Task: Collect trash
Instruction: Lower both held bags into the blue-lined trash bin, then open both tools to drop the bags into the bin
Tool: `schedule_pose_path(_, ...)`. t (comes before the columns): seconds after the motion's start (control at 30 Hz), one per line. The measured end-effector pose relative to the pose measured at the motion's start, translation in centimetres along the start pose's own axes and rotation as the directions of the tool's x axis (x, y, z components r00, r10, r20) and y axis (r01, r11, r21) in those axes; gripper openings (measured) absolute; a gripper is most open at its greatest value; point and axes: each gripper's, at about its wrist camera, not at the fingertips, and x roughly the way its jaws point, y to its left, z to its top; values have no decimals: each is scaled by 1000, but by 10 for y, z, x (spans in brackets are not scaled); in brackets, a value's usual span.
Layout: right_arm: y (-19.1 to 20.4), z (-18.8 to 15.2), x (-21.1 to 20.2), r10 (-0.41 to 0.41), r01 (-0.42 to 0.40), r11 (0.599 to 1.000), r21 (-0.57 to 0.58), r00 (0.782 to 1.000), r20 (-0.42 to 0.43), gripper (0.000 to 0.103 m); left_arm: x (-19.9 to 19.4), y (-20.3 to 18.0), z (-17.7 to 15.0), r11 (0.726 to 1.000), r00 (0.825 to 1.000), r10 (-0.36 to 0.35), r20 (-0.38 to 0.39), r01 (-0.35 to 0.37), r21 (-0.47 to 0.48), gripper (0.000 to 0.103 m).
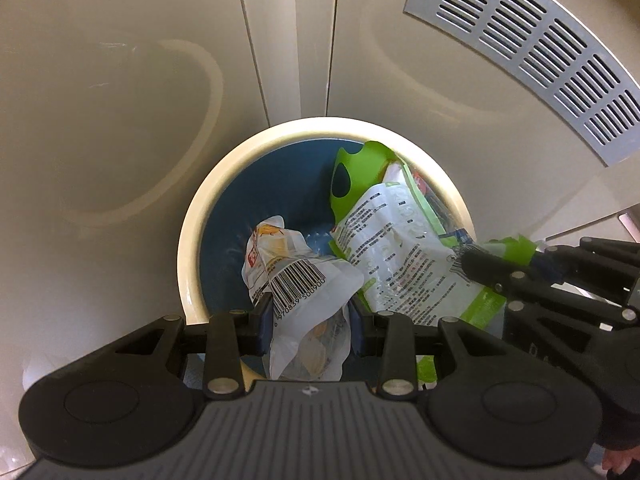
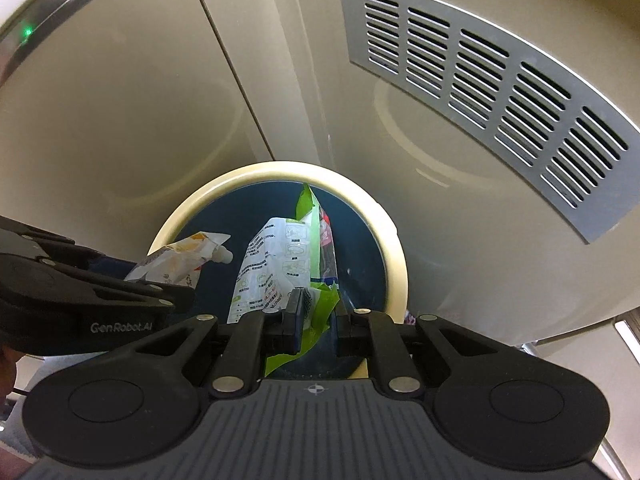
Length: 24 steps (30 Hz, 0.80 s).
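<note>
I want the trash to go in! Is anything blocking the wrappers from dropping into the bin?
Nothing visible does. The spouted pouch and green-and-white wrapper both hang right over the open trash bin, whose mouth has no lid.

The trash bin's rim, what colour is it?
Cream, with a dark blue inside; the bin's rim shows best in the left wrist view.

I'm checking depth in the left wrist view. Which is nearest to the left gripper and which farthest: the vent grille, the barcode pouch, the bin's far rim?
1. Barcode pouch: between the left gripper fingers, over the bin.
2. Bin's far rim: straight ahead, past the pouch.
3. Vent grille: upper right, on the panel behind the bin.
</note>
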Motion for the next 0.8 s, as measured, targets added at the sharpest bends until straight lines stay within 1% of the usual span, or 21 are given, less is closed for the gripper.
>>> schedule_pose_path(0.27, -4, 3, 14, 6, -6, 1000, -3, 1000, -16, 14, -5, -5, 2, 1000, 1000, 8, -10, -8, -1, 41)
schedule_pose_path(0.47, -4, 3, 22, -4, 4, 1000, -4, 1000, -27, 14, 2, -2, 4, 1000, 1000, 17, -26, -17, -5, 41)
schedule_pose_path(0.7, -1, 4, 29, -24, 24, 1000, -2, 999, -45, 14, 12, -1, 7, 1000, 998, 25, -63, -26, -11, 42)
schedule_pose_path(0.8, -1, 4, 32, -32, 33, 999, 5, 998, -50, 15, 14, -1, 9, 1000, 997, 18, -73, -20, -20, 43)
